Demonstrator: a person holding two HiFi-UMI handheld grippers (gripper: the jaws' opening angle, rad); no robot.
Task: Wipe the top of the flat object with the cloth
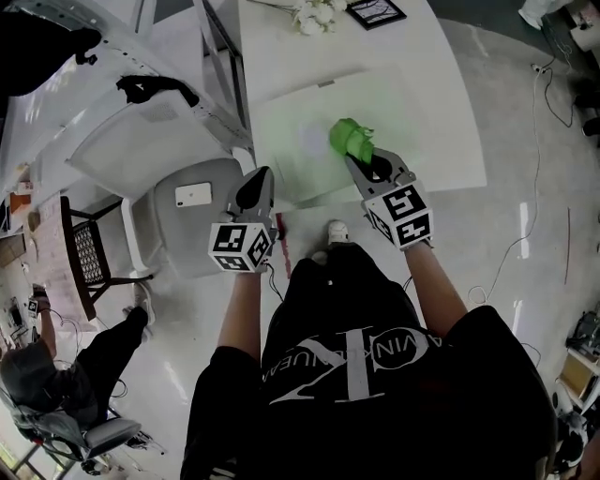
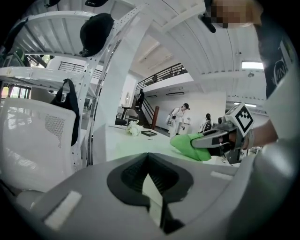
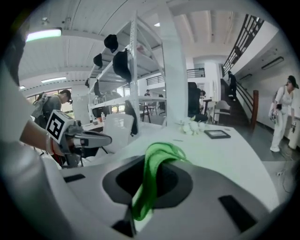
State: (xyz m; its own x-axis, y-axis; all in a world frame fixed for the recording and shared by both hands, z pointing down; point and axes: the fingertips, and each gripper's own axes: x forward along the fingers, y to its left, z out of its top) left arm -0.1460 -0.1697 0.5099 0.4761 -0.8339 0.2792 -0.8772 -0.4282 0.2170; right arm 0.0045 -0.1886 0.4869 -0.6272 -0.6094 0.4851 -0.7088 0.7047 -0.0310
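A pale, flat board point(image 1: 412, 112) lies on the white table point(image 1: 281, 47), reaching its near edge. On the board rests a bunched green cloth point(image 1: 350, 137), and my right gripper point(image 1: 362, 159) is shut on it. The right gripper view has the cloth point(image 3: 151, 178) pinched between the jaws and draping over them. My left gripper point(image 1: 255, 180) hovers at the board's near-left corner, jaws shut with nothing in them. In the left gripper view, the left gripper point(image 2: 149, 157) points along the table, and the cloth point(image 2: 186, 145) in the right gripper point(image 2: 208, 140) shows at right.
A grey chair point(image 1: 211, 225) with a white phone point(image 1: 194, 195) on its seat stands left of me; a white chair point(image 1: 131, 145) and a shelving rack point(image 1: 169, 70) are beyond it. White flowers point(image 1: 316, 15) and a black frame point(image 1: 375, 11) sit at the table's far end. A person point(image 1: 66, 375) sits at lower left.
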